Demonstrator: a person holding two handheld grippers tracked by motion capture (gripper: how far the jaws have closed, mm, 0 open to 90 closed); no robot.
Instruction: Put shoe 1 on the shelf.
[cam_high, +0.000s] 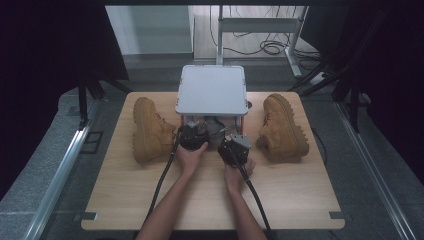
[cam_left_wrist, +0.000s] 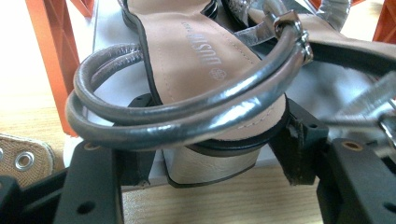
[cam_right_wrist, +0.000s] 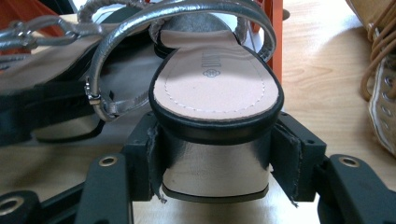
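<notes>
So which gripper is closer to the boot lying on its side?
Right. The right gripper sits just beside the tipped boot, while the left gripper is farther off, nearer the upright boot.

Each sandal's insole (cam_left_wrist: 201, 51) bears a small printed brand, unreadable.

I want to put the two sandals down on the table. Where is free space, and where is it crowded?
The near half of the table, in front of both boots, is bare beside the forearms. The centre is crowded: the rack, left gripper and right gripper on the sandal heels. The left boot and right boot fill the flanks.
</notes>
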